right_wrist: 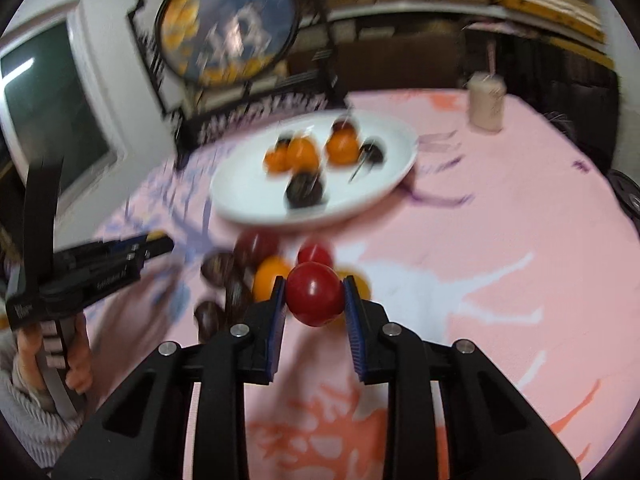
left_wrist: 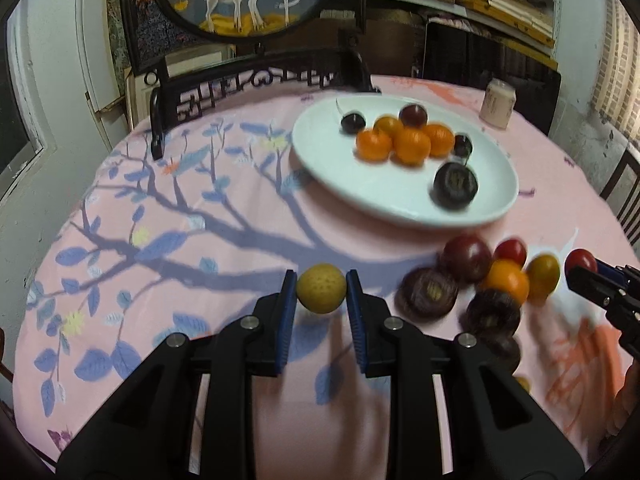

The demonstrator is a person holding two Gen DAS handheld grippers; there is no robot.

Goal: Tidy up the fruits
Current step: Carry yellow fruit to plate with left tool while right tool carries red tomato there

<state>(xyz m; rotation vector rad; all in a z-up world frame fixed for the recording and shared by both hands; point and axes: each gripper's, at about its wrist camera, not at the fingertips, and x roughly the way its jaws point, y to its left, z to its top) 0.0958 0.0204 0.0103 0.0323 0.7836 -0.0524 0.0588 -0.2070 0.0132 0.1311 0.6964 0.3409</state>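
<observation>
Both grips clamped: left gripper (left_wrist: 321,289) on yellow fruit (left_wrist: 321,288), right gripper (right_wrist: 315,294) on red fruit (right_wrist: 314,294). Jerk toward plate (left_wrist: 320,168) & smooth round fruit could slip out.

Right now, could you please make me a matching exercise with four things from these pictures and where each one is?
Things:
1. yellow fruit
2. red fruit
3. white plate
4. cream jar

Places:
A. on the tablecloth, holding orange and dark fruits
B. between the fingers of the right gripper
C. at the far edge of the table, behind the plate
D. between the fingers of the left gripper

Pairs: 1-D, 2-B, 3-A, 4-C
</observation>
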